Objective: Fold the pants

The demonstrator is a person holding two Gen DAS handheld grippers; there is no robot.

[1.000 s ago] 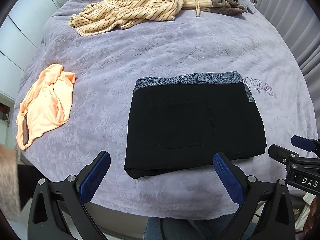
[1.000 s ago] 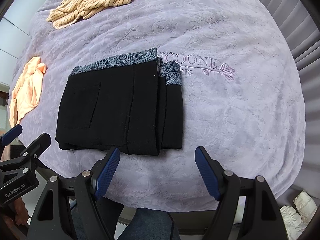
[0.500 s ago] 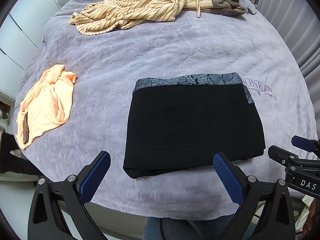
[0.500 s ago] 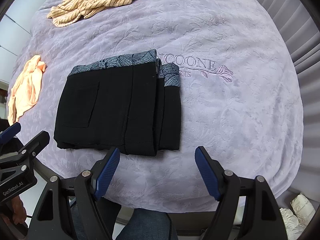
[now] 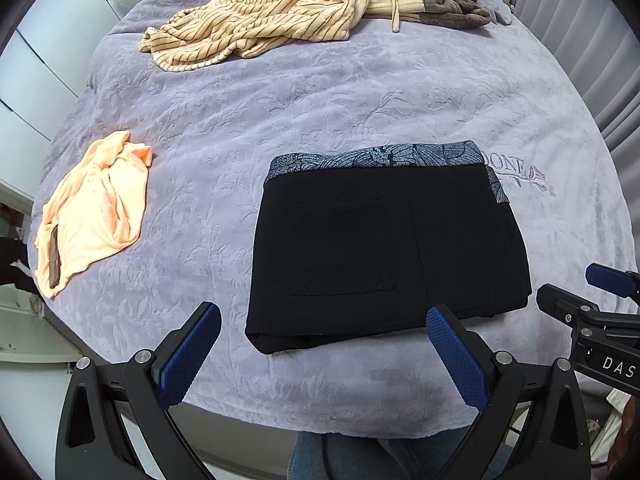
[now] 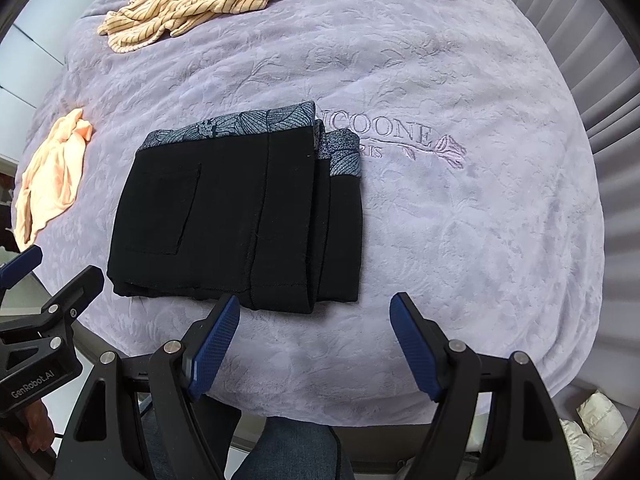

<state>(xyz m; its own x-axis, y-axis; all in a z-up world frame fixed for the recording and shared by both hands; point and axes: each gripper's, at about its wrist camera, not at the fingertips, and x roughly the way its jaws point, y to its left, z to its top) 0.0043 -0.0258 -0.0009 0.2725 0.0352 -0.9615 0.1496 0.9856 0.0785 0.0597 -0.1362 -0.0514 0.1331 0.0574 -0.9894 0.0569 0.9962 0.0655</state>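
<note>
The black pants with a grey patterned waistband lie folded into a compact rectangle on the lavender bedspread, near its front edge. They also show in the right wrist view, with layered folds on their right side. My left gripper is open and empty, just in front of the pants. My right gripper is open and empty, in front of the pants' right corner. Each gripper shows at the edge of the other's view.
A crumpled peach garment lies at the bed's left edge. A striped cream garment and a brown one lie at the far side. Grey curtains hang on the right. The bed's front edge is just below my grippers.
Both grippers have drifted slightly; the pants sit a touch lower in the left view and higher in the right view. The pants have not moved on the bed.
</note>
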